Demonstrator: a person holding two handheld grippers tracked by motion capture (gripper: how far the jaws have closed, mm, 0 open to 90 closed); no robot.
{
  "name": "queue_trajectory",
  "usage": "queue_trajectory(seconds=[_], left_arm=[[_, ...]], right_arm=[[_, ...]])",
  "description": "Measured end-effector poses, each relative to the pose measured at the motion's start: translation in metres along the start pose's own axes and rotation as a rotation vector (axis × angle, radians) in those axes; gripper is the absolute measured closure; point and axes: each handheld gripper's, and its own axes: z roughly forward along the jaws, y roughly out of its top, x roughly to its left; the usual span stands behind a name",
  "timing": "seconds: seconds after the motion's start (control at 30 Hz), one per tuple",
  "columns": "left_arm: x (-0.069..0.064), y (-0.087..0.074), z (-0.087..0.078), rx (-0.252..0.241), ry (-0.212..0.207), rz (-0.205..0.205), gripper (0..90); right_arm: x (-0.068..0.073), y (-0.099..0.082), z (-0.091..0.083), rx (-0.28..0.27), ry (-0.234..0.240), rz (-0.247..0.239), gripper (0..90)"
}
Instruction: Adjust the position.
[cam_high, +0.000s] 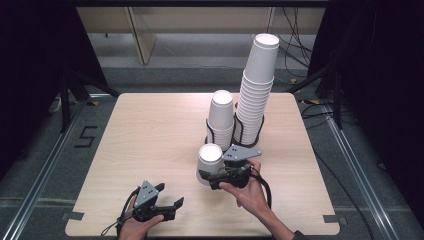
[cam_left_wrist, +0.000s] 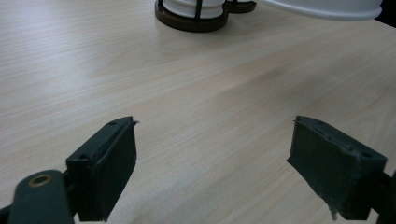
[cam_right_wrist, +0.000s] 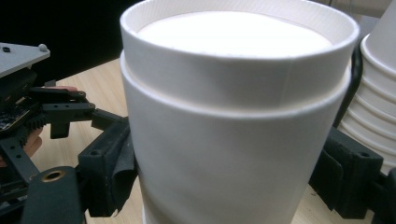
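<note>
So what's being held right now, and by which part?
The right gripper holds an upside-down white paper cup by its side wall; the left gripper holds nothing.

Evenly lit worktop (cam_high: 150, 150) under soft overhead light, dark surrounds, faint shadows; slightly soft focus, close-ups blurred.

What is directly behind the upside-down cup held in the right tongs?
Behind the cup held by the right tongs stand two upside-down cup stacks in black holders: the short stack and the tall stack. The cup hides part of the short stack's base.
</note>
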Motion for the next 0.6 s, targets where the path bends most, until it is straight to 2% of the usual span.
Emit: queue_trajectory(seconds=[0.17,0.2,0.23,0.3,0.33,0.37,0.43,0.47,0.5,0.53,0.57,0.6], left_arm=[[-0.002,0.001,-0.001,-0.031,-0.018,-0.002,14.3],[-0.002,0.002,-0.001,-0.037,-0.031,0.012,14.3],[-0.003,0.002,-0.001,-0.05,-0.048,0.016,14.3],[-0.005,0.003,-0.002,-0.057,-0.053,0.026,14.3],[-0.006,0.003,-0.001,-0.076,-0.07,0.027,14.3],[-0.007,0.004,-0.001,-0.08,-0.067,0.029,14.3],[-0.01,0.005,0.0,-0.11,-0.09,0.035,14.3],[-0.011,0.005,0.001,-0.123,-0.103,0.039,14.3],[-0.013,0.006,0.001,-0.124,-0.105,0.048,14.3],[-0.015,0.006,0.001,-0.128,-0.112,0.062,14.3],[-0.017,0.006,0.002,-0.14,-0.117,0.085,14.3],[-0.019,0.006,0.003,-0.146,-0.114,0.106,14.3]], right_arm=[[0.003,-0.004,0.002,0.001,0.01,0.009,18.7],[0.002,-0.004,0.003,-0.001,0.012,-0.006,18.7],[0.004,-0.005,0.003,0.006,0.013,0.012,18.7],[0.004,-0.005,0.005,-0.009,0.013,-0.007,18.7],[0.006,-0.006,0.006,0.003,0.029,0.006,18.7],[0.007,-0.007,0.008,-0.007,0.036,0.011,18.7],[0.008,-0.008,0.01,-0.008,0.041,0.004,18.7],[0.011,-0.009,0.011,0.001,0.053,0.023,18.7],[0.012,-0.009,0.012,0.009,0.055,0.038,18.7],[0.012,-0.01,0.014,-0.005,0.07,0.023,18.7],[0.014,-0.01,0.014,0.008,0.077,0.03,18.7],[0.015,-0.011,0.015,-0.006,0.073,0.025,18.7]])
